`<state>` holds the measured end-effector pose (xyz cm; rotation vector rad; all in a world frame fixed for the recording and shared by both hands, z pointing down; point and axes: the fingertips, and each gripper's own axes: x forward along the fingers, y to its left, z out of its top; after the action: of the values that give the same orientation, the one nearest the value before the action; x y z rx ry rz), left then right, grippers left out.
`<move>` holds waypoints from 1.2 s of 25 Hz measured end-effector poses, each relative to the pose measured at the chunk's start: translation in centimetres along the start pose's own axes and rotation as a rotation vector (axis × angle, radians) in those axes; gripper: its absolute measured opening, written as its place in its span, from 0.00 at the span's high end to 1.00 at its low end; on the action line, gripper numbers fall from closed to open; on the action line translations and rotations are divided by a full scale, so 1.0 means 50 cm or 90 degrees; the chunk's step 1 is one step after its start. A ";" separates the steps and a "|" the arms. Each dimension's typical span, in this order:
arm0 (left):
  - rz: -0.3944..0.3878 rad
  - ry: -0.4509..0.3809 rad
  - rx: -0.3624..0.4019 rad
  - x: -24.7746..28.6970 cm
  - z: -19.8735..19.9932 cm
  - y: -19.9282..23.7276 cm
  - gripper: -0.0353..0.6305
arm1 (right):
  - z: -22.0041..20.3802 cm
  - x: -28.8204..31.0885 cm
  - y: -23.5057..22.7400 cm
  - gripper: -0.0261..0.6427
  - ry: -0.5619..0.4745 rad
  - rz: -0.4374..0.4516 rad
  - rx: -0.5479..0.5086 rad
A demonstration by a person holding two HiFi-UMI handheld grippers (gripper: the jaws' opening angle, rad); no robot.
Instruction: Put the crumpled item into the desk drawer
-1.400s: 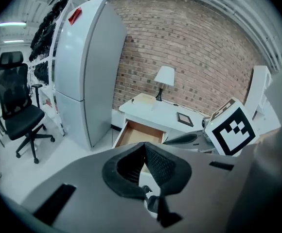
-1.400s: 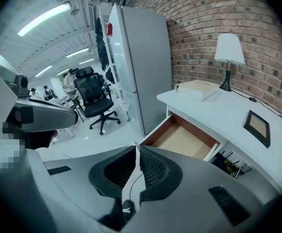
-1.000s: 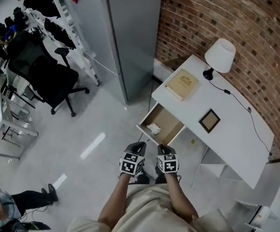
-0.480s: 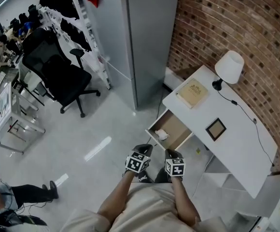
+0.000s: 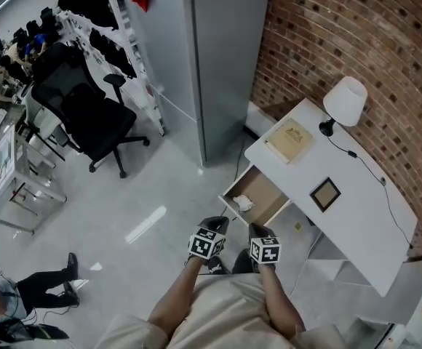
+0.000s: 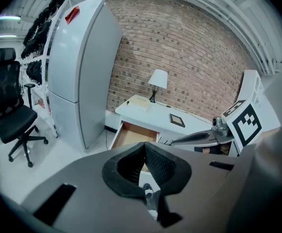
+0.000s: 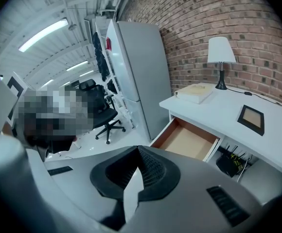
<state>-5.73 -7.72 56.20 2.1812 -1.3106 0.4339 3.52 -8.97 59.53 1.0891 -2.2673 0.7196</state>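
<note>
Two hand-held grippers sit side by side low in head view, L gripper (image 5: 215, 225) and R gripper (image 5: 259, 230), both pointing toward 12 o'clock. L gripper (image 6: 143, 147): jaw tips pressed together, nothing btwn them. R gripper (image 7: 137, 152): same, tips together, empty.

At approx 12 o'clock from the grippers is the open desk drawer (image 5: 265, 193), white sides w/ a tan wood bottom, pulled out of the white desk (image 5: 356, 217) toward 8 o'clock. The small crumpled white item (image 5: 243, 203) lies inside it, at the drawer's 8 o'clock end near the front panel, well apart from both grippers. Rest of the drawer bottom shows bare wood. Both gripper views also show the drawer (image 6: 131, 135) (image 7: 187, 140) open; the item can't be made out there.

On the desk top: flat beige book (image 5: 289, 139) at the 11 o'clock end, white-shade lamp on a black stem (image 5: 345, 100) toward 1 o'clock, small dark picture frame (image 5: 325, 193) lying flat mid-desk. Red brick wall (image 5: 356, 35) behind, tall grey fridge (image 5: 218, 49) at 11 o'clock, black office chair (image 5: 87, 122) at 9 o'clock.
</note>
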 end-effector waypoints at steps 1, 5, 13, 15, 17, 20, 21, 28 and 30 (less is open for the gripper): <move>0.001 0.001 0.000 0.000 0.000 0.001 0.92 | 0.001 0.002 -0.004 0.92 0.000 -0.003 0.003; 0.008 0.002 -0.009 -0.008 -0.003 0.011 0.92 | -0.005 0.005 -0.004 0.92 0.008 -0.005 0.008; 0.008 0.012 -0.010 -0.004 -0.015 0.007 0.92 | -0.030 0.007 -0.012 0.92 0.024 -0.001 0.018; 0.008 0.012 -0.010 -0.004 -0.015 0.006 0.92 | -0.028 0.007 -0.012 0.92 0.027 0.001 0.013; 0.006 0.010 -0.010 0.000 -0.015 0.002 0.92 | -0.030 0.006 -0.012 0.92 0.031 0.004 0.003; 0.006 0.011 -0.011 0.001 -0.020 0.001 0.92 | -0.041 0.008 -0.007 0.92 0.036 0.009 0.002; 0.006 0.012 -0.010 0.001 -0.021 0.002 0.92 | -0.042 0.008 -0.007 0.92 0.036 0.009 0.004; 0.007 0.015 -0.010 0.002 -0.029 0.003 0.92 | -0.045 0.008 -0.009 0.92 0.033 0.013 0.006; 0.007 0.015 -0.009 0.000 -0.028 0.003 0.92 | -0.045 0.008 -0.006 0.92 0.034 0.013 0.006</move>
<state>-5.83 -6.95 57.34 2.1529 -1.3094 0.4519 4.03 -7.88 61.49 1.0393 -2.2349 0.7597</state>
